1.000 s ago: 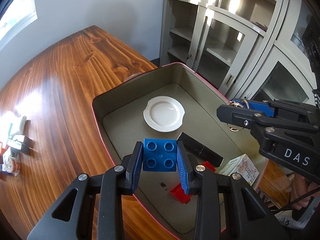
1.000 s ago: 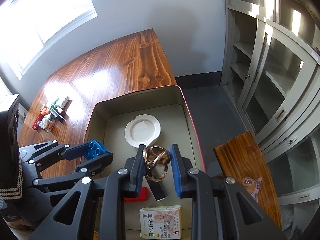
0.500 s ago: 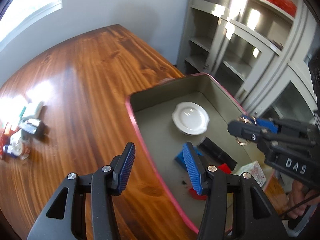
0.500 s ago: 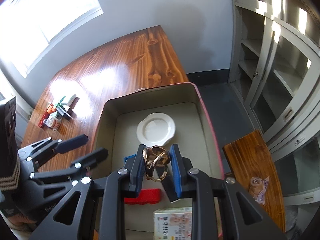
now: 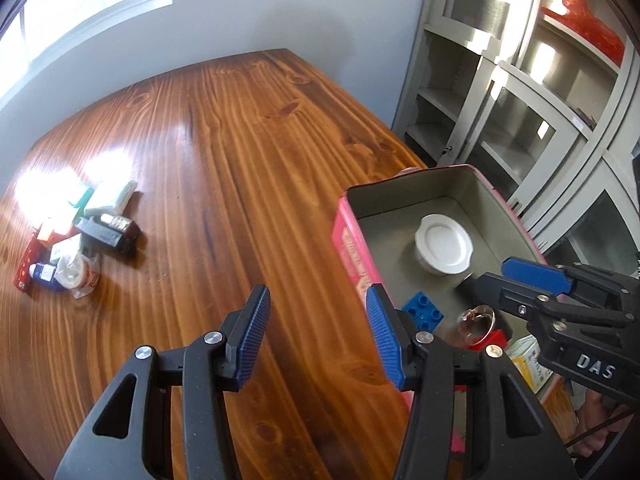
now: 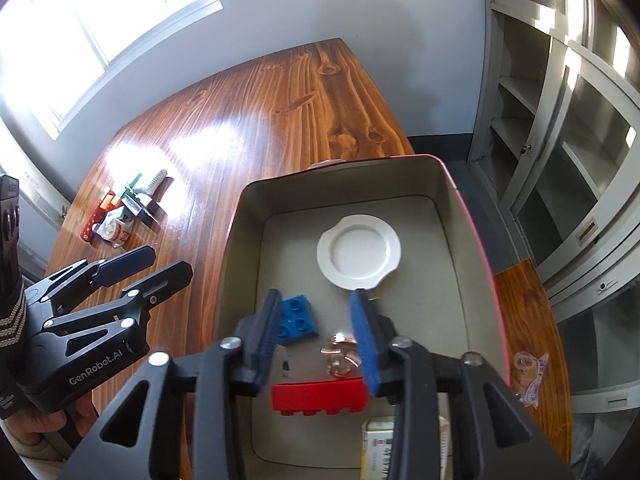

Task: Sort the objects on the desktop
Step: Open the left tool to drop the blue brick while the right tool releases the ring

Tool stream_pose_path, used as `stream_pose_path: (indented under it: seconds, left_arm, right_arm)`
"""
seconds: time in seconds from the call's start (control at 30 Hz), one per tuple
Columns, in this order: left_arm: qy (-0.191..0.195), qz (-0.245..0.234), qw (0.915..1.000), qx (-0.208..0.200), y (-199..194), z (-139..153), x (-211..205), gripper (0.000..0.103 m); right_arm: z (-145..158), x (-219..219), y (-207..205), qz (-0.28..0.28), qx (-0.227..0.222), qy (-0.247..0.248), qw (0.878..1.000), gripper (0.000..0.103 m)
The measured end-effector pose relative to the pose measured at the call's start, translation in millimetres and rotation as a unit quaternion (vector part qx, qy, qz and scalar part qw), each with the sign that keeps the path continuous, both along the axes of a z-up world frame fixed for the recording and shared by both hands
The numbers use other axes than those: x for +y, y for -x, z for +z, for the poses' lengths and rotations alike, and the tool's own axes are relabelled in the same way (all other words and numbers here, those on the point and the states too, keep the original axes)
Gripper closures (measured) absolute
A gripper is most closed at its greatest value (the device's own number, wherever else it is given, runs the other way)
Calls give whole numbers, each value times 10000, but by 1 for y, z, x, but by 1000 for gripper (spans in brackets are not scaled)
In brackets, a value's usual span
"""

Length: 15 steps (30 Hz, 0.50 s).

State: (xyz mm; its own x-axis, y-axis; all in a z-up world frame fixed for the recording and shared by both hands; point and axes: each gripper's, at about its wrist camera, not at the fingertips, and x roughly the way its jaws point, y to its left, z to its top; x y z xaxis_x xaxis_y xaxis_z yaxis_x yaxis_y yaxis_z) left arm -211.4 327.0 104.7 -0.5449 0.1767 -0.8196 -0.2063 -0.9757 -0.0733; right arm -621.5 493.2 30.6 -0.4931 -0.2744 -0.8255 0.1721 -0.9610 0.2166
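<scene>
— Looking through the left wrist view, what is the left gripper doing?

— Its jaws have just been opening and stand apart with nothing between them. It sits low in the frame over the wooden table, its right pad at the pink edge of the tin box.

— And the blue brick?

— Lying flat on the box floor, studs up, just right of that pad and touching neither pad. In the right wrist view the same brick is in the lower left part of the box, partly behind the right gripper's left finger.

— What about the right gripper?

— Its jaws have also just been opening, and they are spread. The gold ring puzzle shows blurred between them, close to the right pad; whether it rests on the floor I cannot tell. No pad presses on it.

— What else is in the box?

— A white dish toward the upper middle, a red brick below the puzzle at centre bottom, and a small carton at the lower edge.

— Anything still out on the table?

— A heap of small items at the left of the left wrist frame, well apart from the box. In the right wrist view that heap is at middle left, above the left gripper.

— Anything of the person visible?

— A hand at the lower left corner, gripping the left tool.
</scene>
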Motion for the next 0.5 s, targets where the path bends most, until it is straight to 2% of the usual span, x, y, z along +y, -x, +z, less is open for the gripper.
stream_pose_path:
  seconds: [0.1,0.5]
  left_arm:
    - [-44,78,10000,-39,0,-2,-10,37]
    - [-71,135,9998,-161,0,-7,-42,36]
  right_arm:
    - [1,-7,-1,-17,21,-30,10000,48]
    - [3,-34,-5,-150,49,-89,9998,37]
